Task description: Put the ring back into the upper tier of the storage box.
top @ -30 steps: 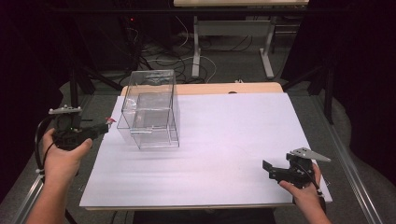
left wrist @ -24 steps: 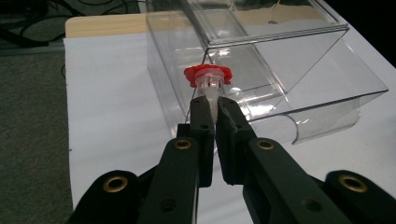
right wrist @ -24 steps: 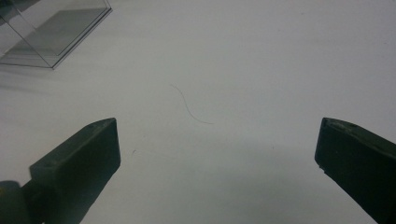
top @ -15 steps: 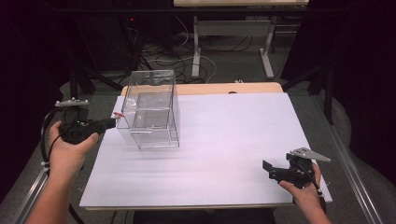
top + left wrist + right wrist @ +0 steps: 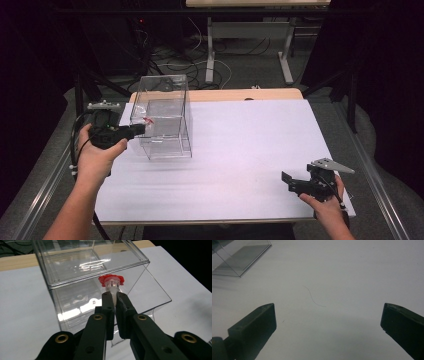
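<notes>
A clear plastic box (image 5: 162, 117) stands on the white table top (image 5: 240, 150) at the left rear. My left gripper (image 5: 136, 130) is level at the box's left side, shut on a small clear vial with a red cap (image 5: 148, 120). In the left gripper view the red-capped vial (image 5: 111, 281) sticks out past the jaws of my left gripper (image 5: 113, 296), in front of the clear box (image 5: 82, 265). Whether the cap touches the wall I cannot tell. My right gripper (image 5: 289, 181) rests low at the front right, open, with bare table between the fingers of the right gripper (image 5: 328, 322).
The box corner (image 5: 239, 255) shows far off in the right gripper view. A thin hair or thread (image 5: 313, 298) lies on the white surface. A wooden strip (image 5: 240, 95) edges the table's far side, with table legs and cables on the floor behind.
My left hand has carried the gripper and the red-capped vial to the right, up to the box's side. The right hand has stayed where it was.
</notes>
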